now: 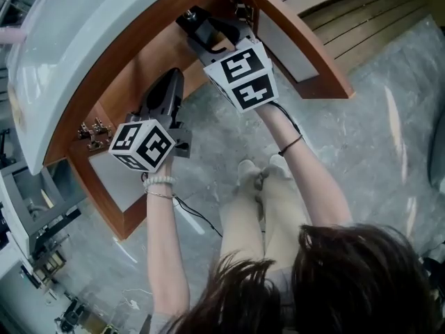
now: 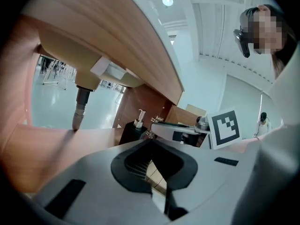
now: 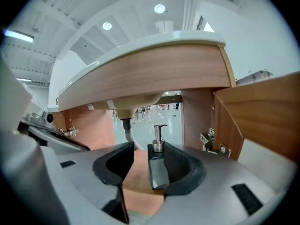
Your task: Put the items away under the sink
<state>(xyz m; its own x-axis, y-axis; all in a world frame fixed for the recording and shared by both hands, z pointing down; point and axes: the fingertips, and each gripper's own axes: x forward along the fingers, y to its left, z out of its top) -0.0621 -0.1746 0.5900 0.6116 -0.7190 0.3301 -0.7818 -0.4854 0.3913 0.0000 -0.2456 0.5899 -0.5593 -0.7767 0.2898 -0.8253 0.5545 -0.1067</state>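
Centrally, boxy black pump dispenser (image 3: pixel 157 168).

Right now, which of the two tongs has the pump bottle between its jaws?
The right tongs: the dark pump bottle stands between its parted jaws, close to one and clear of the other. The left tongs are closed on nothing.

No words, brands or numbers legible anywhere. Only black-and-white square marker patterns, no letters, on the faces of the left cube (image 1: pixel 142 145) and the right cube (image 1: pixel 243 74), with one such face also in the left gripper view. Too small to read: the white tag (image 2: pixel 108 69) under the sink basin (image 2: pixel 65 55).
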